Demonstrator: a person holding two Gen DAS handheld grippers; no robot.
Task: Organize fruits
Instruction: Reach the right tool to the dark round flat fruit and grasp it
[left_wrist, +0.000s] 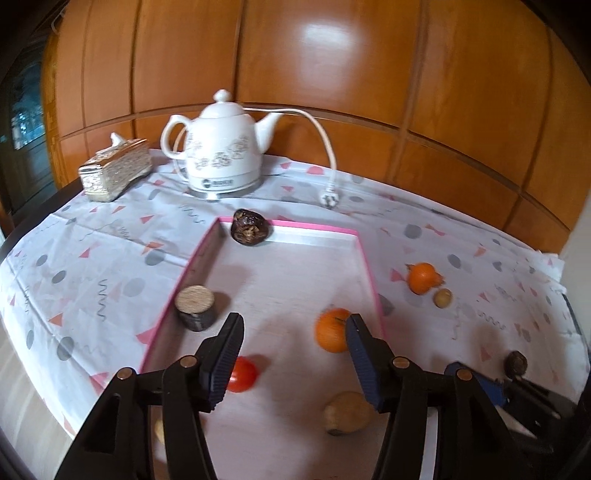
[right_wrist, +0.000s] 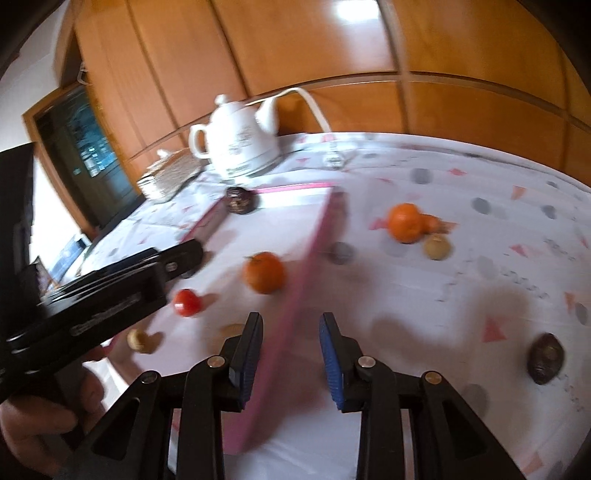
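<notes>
A pink-rimmed tray (left_wrist: 364, 258) (right_wrist: 314, 243) lies on the patterned cloth. In it are an orange (left_wrist: 332, 330) (right_wrist: 264, 272), a red tomato (left_wrist: 242, 374) (right_wrist: 187, 302), a tan fruit (left_wrist: 347, 411), a dark wrinkled fruit (left_wrist: 249, 226) (right_wrist: 240, 199) and a wooden cylinder (left_wrist: 195, 306). On the cloth right of the tray lie another orange (left_wrist: 423, 277) (right_wrist: 405, 222), a small tan fruit (left_wrist: 442, 298) (right_wrist: 437, 246) and a dark fruit (left_wrist: 516, 363) (right_wrist: 546, 356). My left gripper (left_wrist: 293, 358) (right_wrist: 181, 258) is open and empty over the tray. My right gripper (right_wrist: 291, 358) is open and empty, straddling the tray's right rim.
A white kettle (left_wrist: 221, 147) (right_wrist: 240, 144) with its cord and plug (left_wrist: 328, 197) stands at the back of the table. A woven tissue box (left_wrist: 116, 170) sits to its left. Wooden panels rise behind. The table edge runs along the left.
</notes>
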